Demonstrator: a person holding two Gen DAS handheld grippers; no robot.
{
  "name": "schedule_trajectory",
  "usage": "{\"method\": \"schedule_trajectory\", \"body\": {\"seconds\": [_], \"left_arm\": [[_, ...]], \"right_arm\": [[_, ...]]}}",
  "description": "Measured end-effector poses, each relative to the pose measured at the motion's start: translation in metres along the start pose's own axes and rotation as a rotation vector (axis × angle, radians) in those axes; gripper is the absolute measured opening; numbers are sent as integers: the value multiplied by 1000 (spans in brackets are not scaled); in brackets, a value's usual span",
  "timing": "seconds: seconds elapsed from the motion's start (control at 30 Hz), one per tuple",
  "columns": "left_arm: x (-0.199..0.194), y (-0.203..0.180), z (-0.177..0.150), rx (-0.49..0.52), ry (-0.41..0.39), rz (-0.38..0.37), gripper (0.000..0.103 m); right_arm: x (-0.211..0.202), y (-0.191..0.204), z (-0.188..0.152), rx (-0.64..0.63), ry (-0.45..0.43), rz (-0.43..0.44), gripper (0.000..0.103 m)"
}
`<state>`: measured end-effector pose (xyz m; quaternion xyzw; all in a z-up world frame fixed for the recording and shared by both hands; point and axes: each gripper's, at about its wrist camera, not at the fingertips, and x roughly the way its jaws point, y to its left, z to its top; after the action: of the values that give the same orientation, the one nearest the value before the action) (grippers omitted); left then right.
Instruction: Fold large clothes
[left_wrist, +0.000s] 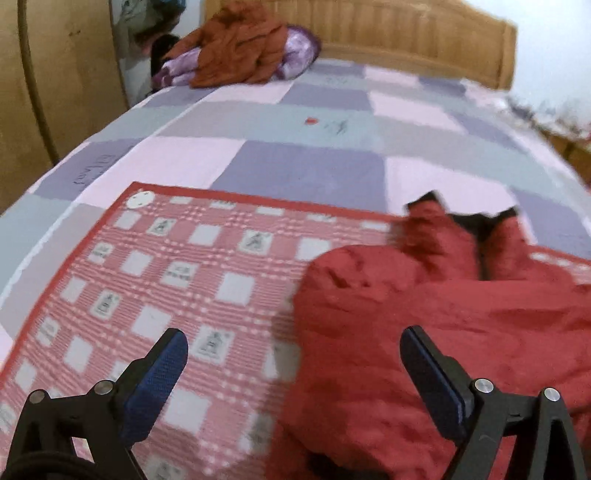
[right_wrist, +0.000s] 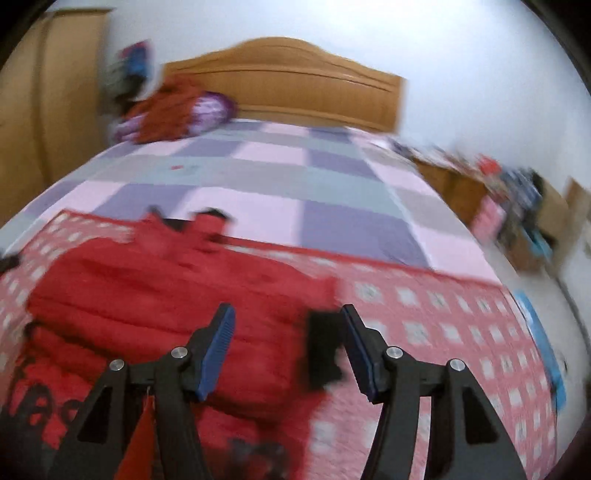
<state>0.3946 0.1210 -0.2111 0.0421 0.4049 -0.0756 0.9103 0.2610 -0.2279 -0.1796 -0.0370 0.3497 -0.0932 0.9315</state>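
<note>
A red padded jacket (left_wrist: 424, 325) with black lining at the collar lies on a red-and-white checked mat (left_wrist: 166, 277) on the bed. My left gripper (left_wrist: 295, 354) is open above the jacket's left edge, one finger over the mat, one over the jacket. In the right wrist view the jacket (right_wrist: 155, 295) lies partly folded on the mat (right_wrist: 443, 332). My right gripper (right_wrist: 288, 332) is open above the jacket's right edge, beside a black patch (right_wrist: 323, 347) of it. Both grippers hold nothing.
The bed has a purple, pink and grey checked sheet (left_wrist: 314, 155) and a wooden headboard (left_wrist: 406, 33). A rust-coloured garment (left_wrist: 240, 48) lies on a purple pillow at the far left. A wooden wardrobe (left_wrist: 55, 74) stands left; cluttered furniture (right_wrist: 517, 206) stands right.
</note>
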Motion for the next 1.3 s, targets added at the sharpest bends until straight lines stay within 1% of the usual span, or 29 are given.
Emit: {"method": "schedule_trajectory", "body": {"seconds": [0.07, 0.1, 0.13, 0.2, 0.23, 0.27, 0.3, 0.33, 0.4, 0.43, 0.53, 0.57, 0.6, 0.7, 0.77, 0.8, 0.83, 0.87, 0.9, 0.93, 0.97, 1.0, 1.03, 1.1, 1.13, 1.17, 1.2, 1.23, 1.3], "left_arm": [[17, 1, 8, 38, 50, 25, 96], [27, 2, 11, 57, 78, 33, 96], [33, 3, 12, 67, 99, 26, 96], [52, 8, 16, 88, 159, 16, 96], [58, 10, 15, 94, 181, -2, 96], [64, 11, 14, 101, 200, -14, 96], [67, 11, 14, 110, 206, -19, 96], [69, 11, 14, 116, 213, -45, 96], [72, 9, 13, 103, 236, -148, 95], [73, 4, 13, 102, 242, -209, 95], [75, -13, 17, 115, 225, -222, 95], [80, -19, 20, 122, 224, -201, 95], [86, -26, 21, 144, 229, -160, 95], [116, -53, 18, 346, 219, 106, 95], [130, -50, 20, 355, 226, 174, 95], [139, -42, 23, 332, 234, 216, 95], [143, -35, 25, 313, 238, 239, 94], [151, -26, 28, 300, 250, 287, 89], [156, -17, 30, 290, 272, 312, 83], [159, 0, 32, 231, 308, 282, 77], [156, 14, 35, 161, 323, 227, 75], [147, 25, 37, 112, 311, 187, 74], [137, 31, 37, 98, 288, 158, 74], [102, 36, 32, 107, 212, 71, 74], [91, 34, 30, 121, 191, 44, 74], [73, 29, 25, 137, 160, -3, 74], [58, 21, 22, 159, 136, -47, 78], [50, 13, 18, 184, 123, -65, 82], [37, -6, 2, 240, 104, -67, 87]], "right_arm": [[17, 27, 9, -31, 42, 62, 61], [33, 39, 10, -40, 91, 87, 61], [47, 44, 7, -48, 145, 92, 61], [82, 39, -11, -51, 295, 2, 61], [93, 25, -24, -2, 358, 3, 61], [98, 9, -38, 80, 390, 48, 60], [97, -1, -47, 118, 384, 70, 59], [89, -5, -54, 97, 359, 59, 58], [79, -1, -64, 15, 347, 34, 58], [76, -1, -68, 6, 345, 34, 58], [74, -4, -72, 23, 330, 32, 59], [75, -4, -71, 36, 331, 27, 59], [75, 0, -72, 38, 331, 21, 59], [72, 1, -74, 33, 320, 12, 59], [70, 0, -77, 48, 310, 28, 59], [70, -1, -78, 51, 309, 35, 59], [71, -3, -77, 53, 305, 40, 59], [70, -4, -78, 52, 302, 44, 58], [68, -6, -79, 50, 300, 46, 58], [67, -7, -80, 47, 300, 44, 58], [65, -9, -81, 48, 297, 44, 58], [63, -12, -82, 57, 293, 49, 58], [61, -14, -83, 62, 292, 51, 58], [56, -13, -81, 59, 282, 46, 58], [53, -10, -79, 52, 274, 37, 58], [49, -7, -76, 46, 268, 24, 58], [45, -3, -71, 43, 254, 8, 60], [40, 3, -66, 43, 231, 3, 61], [30, 19, -53, 54, 175, 29, 61]]}}
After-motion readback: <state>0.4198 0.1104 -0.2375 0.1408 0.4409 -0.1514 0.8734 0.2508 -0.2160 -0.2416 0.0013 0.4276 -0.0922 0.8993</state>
